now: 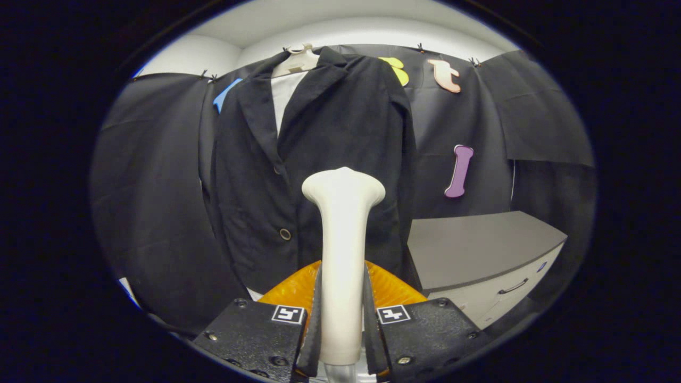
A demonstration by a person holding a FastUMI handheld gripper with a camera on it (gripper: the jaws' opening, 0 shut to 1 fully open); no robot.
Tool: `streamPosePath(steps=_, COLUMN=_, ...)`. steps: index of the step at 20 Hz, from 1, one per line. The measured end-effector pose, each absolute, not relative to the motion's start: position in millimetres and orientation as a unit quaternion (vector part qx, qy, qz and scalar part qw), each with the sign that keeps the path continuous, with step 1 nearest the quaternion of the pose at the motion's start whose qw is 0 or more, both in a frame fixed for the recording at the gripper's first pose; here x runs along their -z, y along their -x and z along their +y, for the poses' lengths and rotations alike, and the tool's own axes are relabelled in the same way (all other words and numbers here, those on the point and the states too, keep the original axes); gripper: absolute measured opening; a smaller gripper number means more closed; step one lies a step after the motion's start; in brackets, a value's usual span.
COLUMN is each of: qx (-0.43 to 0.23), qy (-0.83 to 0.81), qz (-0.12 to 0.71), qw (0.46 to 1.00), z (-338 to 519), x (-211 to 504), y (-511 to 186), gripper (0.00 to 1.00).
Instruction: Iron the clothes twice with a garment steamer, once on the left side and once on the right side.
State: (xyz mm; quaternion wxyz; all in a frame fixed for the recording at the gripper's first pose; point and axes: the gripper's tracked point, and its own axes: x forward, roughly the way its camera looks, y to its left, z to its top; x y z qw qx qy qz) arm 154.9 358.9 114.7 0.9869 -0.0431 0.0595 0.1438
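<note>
Cream-white plastic garment steamer [343, 234], smooth and rigid, stands upright at lower centre of the frame, flared head topping a long straight handle. Clenched by the tool [343, 319], both fingers pressing the lower handle from either side. Probably fairly light but top-heavy and slick, so likely to twist or slip; best held low on the handle, as now, with firm pressure. Just behind the fingers, an orange translucent ribbed dome [298, 287], presumably the steamer's base. Beyond the head, filling centre and upper left, a black suit jacket [340, 122] on a pale hanger [298, 61]: soft, limp cloth, apt to sway under the head. White shirt [284, 98] showing at the collar. At right, a grey-topped cabinet worktop [479, 244] with white drawers.
</note>
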Motion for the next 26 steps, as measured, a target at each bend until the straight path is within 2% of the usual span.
streamPosePath(steps=7, qx=-0.154, qy=0.070, qz=0.108, qw=0.980, z=358.0, x=-56.7, y=-142.5, gripper=0.36)
streamPosePath(steps=26, qx=-0.108, qy=0.101, qz=0.243, qw=0.959, z=313.5, x=76.9, y=-143.3, gripper=0.36)
